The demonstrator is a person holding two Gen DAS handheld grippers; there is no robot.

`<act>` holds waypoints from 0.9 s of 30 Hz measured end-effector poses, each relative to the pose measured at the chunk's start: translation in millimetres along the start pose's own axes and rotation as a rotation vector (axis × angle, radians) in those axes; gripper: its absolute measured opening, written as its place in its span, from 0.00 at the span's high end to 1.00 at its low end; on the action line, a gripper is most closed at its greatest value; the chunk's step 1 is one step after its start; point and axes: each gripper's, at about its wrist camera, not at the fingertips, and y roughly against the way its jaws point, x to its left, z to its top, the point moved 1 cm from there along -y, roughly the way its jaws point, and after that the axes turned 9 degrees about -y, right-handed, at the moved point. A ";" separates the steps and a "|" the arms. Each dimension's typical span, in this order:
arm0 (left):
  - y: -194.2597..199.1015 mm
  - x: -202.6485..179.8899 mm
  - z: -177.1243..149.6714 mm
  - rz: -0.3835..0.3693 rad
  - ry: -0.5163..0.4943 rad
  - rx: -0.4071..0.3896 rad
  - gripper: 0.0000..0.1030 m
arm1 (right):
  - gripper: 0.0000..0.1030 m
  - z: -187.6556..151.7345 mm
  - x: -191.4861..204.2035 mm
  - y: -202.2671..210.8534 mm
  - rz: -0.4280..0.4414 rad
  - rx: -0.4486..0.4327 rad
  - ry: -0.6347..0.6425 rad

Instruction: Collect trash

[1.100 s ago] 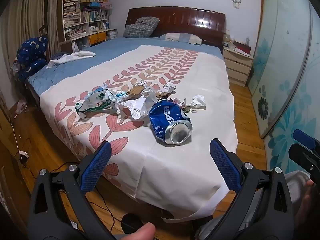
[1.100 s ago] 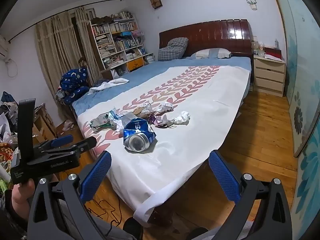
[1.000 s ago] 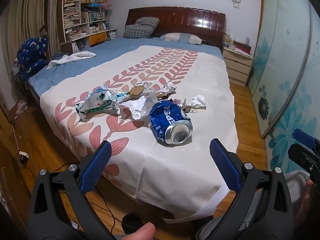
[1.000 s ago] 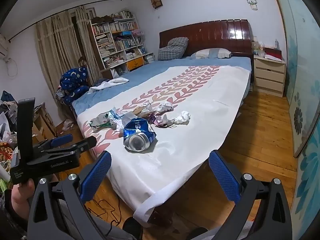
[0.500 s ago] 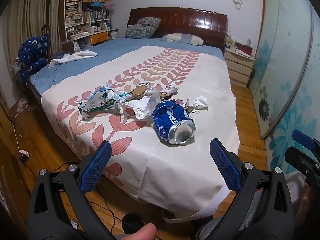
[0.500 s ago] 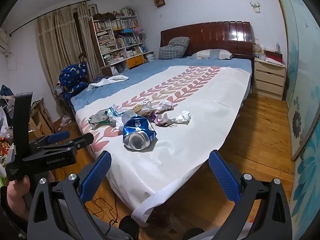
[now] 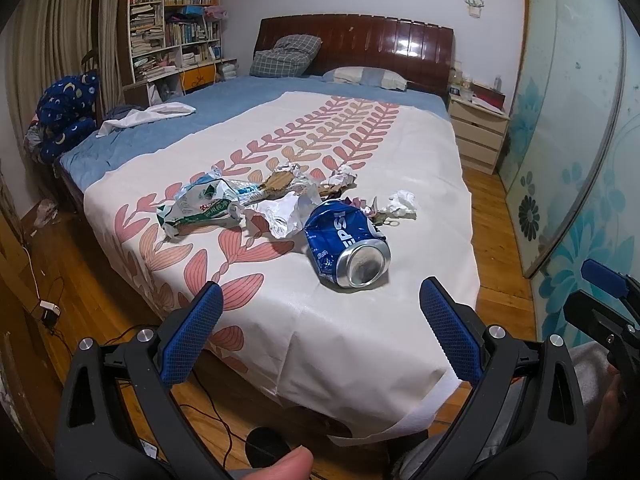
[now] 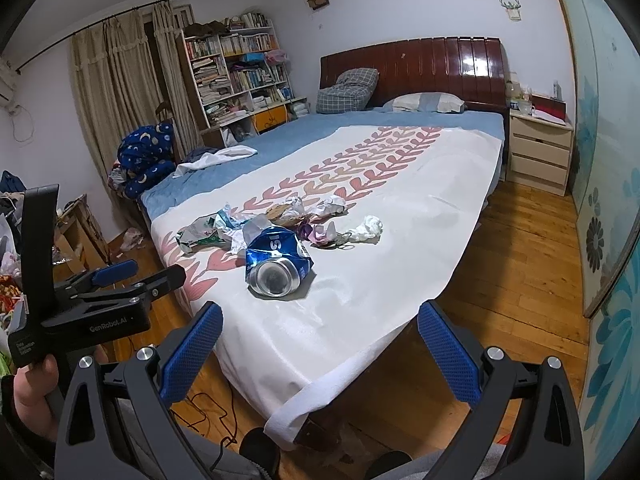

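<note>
A crushed blue soda can (image 7: 347, 247) (image 8: 277, 262) lies on its side near the foot of the bed, its open end toward me. Behind it sits a pile of trash: a green-and-white plastic wrapper (image 7: 202, 206) (image 8: 200, 235), crumpled white paper (image 7: 285, 216), a brown cardboard scrap (image 7: 276, 181) (image 8: 280, 211) and a white tissue wad (image 7: 403, 201) (image 8: 366, 228). My left gripper (image 7: 320, 314) is open, short of the can and above the bed's edge. My right gripper (image 8: 318, 334) is open too, farther back over the bed's corner. Nothing is held.
The bed's leaf-patterned white cover (image 7: 360, 148) hangs over the near edge onto a wooden floor (image 8: 500, 272). A nightstand (image 8: 538, 150) stands right of the headboard, a bookshelf (image 8: 236, 72) at the left. Cables (image 7: 44, 304) trail on the floor. A glass sliding panel (image 7: 568, 128) lines the right.
Both grippers have drifted slightly toward the bed, so the can and trash pile look a little nearer. The jaws stayed open and nothing on the bed moved.
</note>
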 end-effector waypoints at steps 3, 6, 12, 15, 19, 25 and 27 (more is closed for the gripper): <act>0.0 -0.5 0.1 0.001 -0.002 -0.002 0.05 | 0.06 -0.1 0.5 -0.8 0.003 -0.002 0.001; -0.3 -0.9 -0.2 0.001 -0.003 -0.003 0.05 | 0.06 -0.3 0.8 -0.5 0.006 0.000 -0.001; 0.9 -0.9 -0.5 -0.003 -0.003 -0.001 0.05 | 0.06 -1.5 2.8 -0.8 0.007 -0.003 0.001; 1.2 -0.8 -0.3 -0.003 -0.004 -0.001 0.05 | 0.06 -2.0 3.6 -2.3 0.006 -0.001 0.000; 0.7 -0.4 0.4 -0.007 -0.004 0.002 0.05 | 0.06 -2.2 3.3 -3.2 0.004 -0.002 -0.004; -4.0 -4.0 4.6 -0.024 -0.019 -0.002 0.05 | 0.06 -0.1 3.4 -5.2 -0.020 -0.006 -0.008; -5.1 -5.6 6.0 -0.030 -0.022 -0.002 0.05 | 0.06 2.0 2.2 -7.0 -0.032 -0.007 -0.012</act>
